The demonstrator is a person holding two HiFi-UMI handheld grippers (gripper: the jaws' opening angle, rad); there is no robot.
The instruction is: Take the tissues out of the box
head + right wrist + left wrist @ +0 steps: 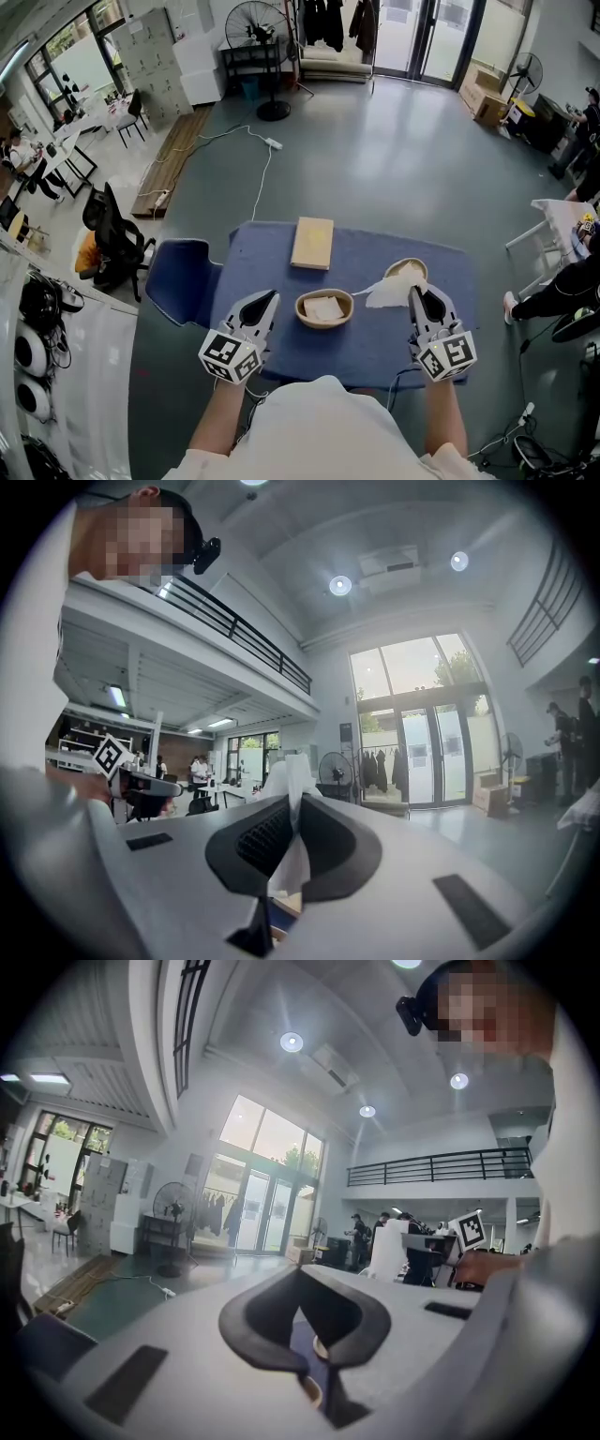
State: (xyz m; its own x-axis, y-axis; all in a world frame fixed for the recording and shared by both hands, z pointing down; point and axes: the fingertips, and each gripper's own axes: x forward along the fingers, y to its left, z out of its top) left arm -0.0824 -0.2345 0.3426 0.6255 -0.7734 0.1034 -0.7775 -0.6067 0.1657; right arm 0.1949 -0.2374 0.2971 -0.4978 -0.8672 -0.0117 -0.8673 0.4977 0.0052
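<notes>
1. While the left gripper (pixel 270 300) hangs over the near-left part of the blue cloth (pixel 375 347), its jaws sit drawn together with only a slit between the tips. Nothing is in them, so it looks idle.
2. Tissue box (pixel 312 243) lies flat at the far middle of the cloth, well apart from both grippers. Whether another sheet pokes out of its slot cannot be told.
3. Middle bowl (pixel 302 309) holds one folded tissue (pixel 324 307).
4. White tissue (pixel 389 291) is clear of the box, trailing left from the right gripper (pixel 419 298) and overlapping the right-hand bowl (pixel 405 268).
5. Right gripper's jaws are clamped on that sheet.
6. Judged step: one sheet is out and carried. Next move likely calls for lowering it, parting the jaws, then reaching back to the box.
</notes>
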